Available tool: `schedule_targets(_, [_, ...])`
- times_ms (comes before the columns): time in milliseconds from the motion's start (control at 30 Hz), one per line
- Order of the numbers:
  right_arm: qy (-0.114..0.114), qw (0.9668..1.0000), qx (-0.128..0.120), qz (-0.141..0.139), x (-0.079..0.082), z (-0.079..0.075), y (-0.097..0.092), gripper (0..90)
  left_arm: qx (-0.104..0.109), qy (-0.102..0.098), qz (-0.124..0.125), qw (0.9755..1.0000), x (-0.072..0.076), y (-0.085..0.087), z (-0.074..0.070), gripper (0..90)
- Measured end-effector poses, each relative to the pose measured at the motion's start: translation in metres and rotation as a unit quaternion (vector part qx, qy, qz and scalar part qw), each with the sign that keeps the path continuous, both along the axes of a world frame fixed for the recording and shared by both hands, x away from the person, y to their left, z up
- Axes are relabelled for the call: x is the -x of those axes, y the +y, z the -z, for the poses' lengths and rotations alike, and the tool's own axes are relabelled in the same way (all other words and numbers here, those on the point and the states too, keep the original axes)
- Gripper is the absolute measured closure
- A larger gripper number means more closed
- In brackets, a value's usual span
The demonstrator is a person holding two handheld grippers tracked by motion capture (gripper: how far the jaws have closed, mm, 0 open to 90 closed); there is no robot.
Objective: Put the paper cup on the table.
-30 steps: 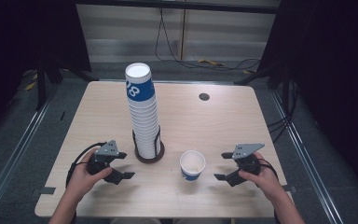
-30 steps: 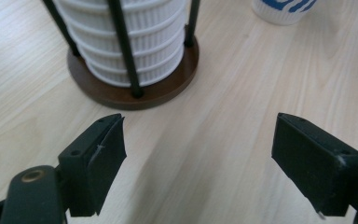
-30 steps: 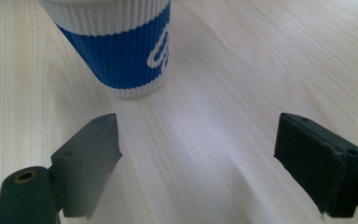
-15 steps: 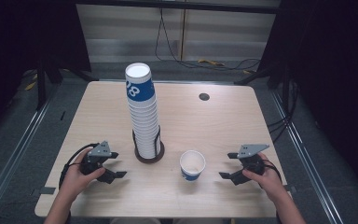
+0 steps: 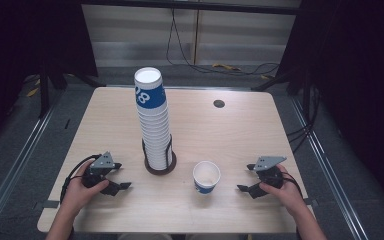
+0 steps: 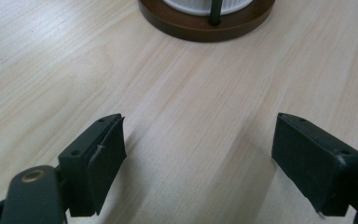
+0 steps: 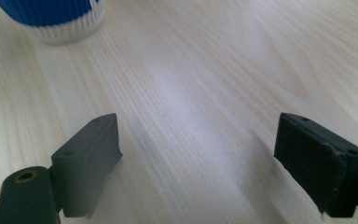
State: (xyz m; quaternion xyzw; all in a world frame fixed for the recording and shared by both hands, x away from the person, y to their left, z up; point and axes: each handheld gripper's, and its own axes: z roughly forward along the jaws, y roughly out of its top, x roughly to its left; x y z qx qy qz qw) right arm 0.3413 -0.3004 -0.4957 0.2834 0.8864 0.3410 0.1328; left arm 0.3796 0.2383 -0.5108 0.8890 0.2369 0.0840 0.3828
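Two grippers rest low over the wooden table [image 5: 240, 130], one in each hand. The left gripper [image 5: 116, 183] sits at about 8 o'clock from the middle of the table. Its jaws are wide apart, and there is just bare wood between them. They hold nothing and pinch nothing. In the left gripper view, the brown round base [image 6: 205, 25] of the cup stand shows at 12 o'clock, well past the jaw tips.

The right gripper [image 5: 246, 183] sits at about 4 o'clock on the table. Its jaws are wide apart too, with bare wood between them and nothing held.

The single cup [image 5: 206, 177], blue and white, stands upright on the table between the two grippers, nearer the right one. In the right gripper view its bottom [image 7: 51, 18] shows at 11 o'clock, away from the jaws.

The tall stack of cups [image 5: 154, 117] stands in its stand just behind and left of the single cup.
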Motion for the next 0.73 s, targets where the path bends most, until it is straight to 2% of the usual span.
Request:
schedule_targets(233, [0.007,0.9997,-0.019,0.010,-0.0017,0.0039,-0.0013,12.9,0.010,-0.004,-0.006,0.9999,-0.0008,0.0018,0.0028,15.9])
schedule_targets(267, [0.008,0.9994,-0.032,0.014,-0.0020,0.0063,-0.0028,12.9,0.012,-0.007,-0.006,0.9999,-0.0010,0.0024,0.0034,15.8])
schedule_targets(367, [0.008,0.9994,-0.031,0.016,-0.0019,0.0062,-0.0026,12.8,0.013,-0.007,-0.007,0.9999,-0.0011,0.0027,0.0038,15.6])
schedule_targets(433, [0.007,0.9993,-0.031,0.019,-0.0021,0.0063,-0.0021,12.5,0.021,-0.008,-0.008,0.9997,-0.0013,0.0031,0.0054,15.2])
schedule_targets(600, [0.007,0.9992,-0.030,0.025,-0.0026,0.0066,-0.0019,10.3,0.021,-0.009,-0.009,0.9997,-0.0012,0.0030,0.0055,14.9])
schedule_targets(733, [0.007,0.9987,-0.028,0.042,-0.0025,0.0066,-0.0012,10.1,0.022,-0.008,-0.009,0.9997,-0.0012,0.0029,0.0056,14.6])
